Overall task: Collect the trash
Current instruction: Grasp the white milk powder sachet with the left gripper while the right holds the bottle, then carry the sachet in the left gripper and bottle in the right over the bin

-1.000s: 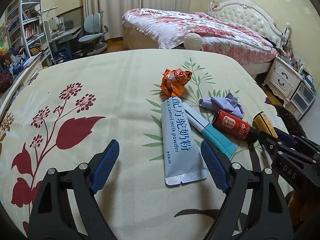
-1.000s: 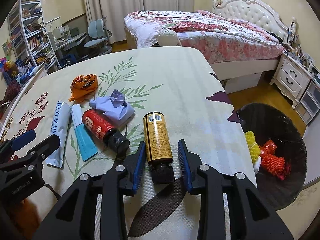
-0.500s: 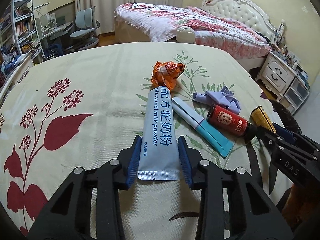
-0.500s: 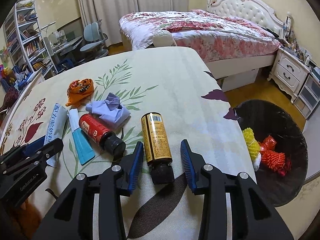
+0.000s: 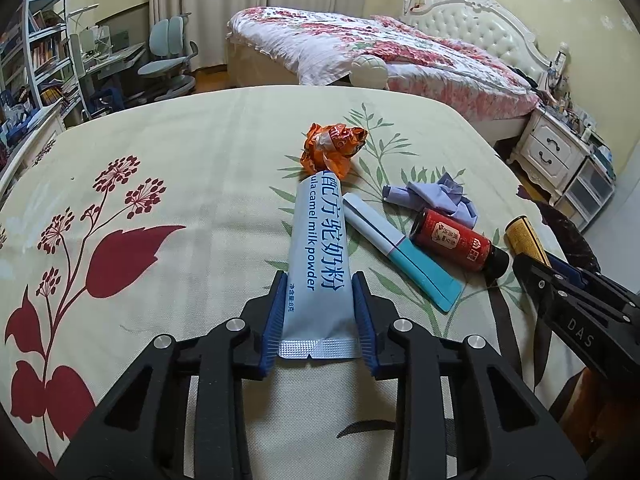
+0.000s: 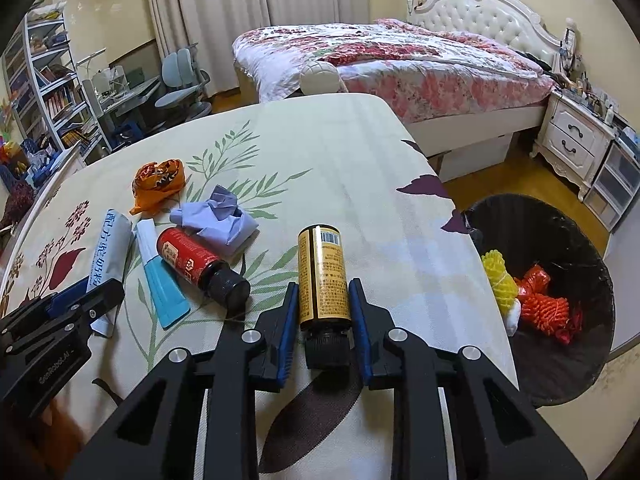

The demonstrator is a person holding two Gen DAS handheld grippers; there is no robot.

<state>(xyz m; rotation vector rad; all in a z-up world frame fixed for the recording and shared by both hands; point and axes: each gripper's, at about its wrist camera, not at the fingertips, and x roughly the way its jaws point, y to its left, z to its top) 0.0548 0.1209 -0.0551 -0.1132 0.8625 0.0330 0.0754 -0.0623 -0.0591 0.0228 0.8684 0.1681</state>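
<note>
Gripping the camel milk powder sachet (image 5: 318,256) at its near end, the left gripper (image 5: 318,312) lines up with its long axis. Right view: right gripper (image 6: 323,320) clamps the yellow bottle (image 6: 323,276) lengthwise near the table's right edge, trash bin (image 6: 592,264) just beyond.

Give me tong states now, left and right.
Left tongs: shut on the milk powder sachet, near its sealed end.
Right tongs: shut on the yellow bottle, pads flanking its lower body near the black cap.
</note>
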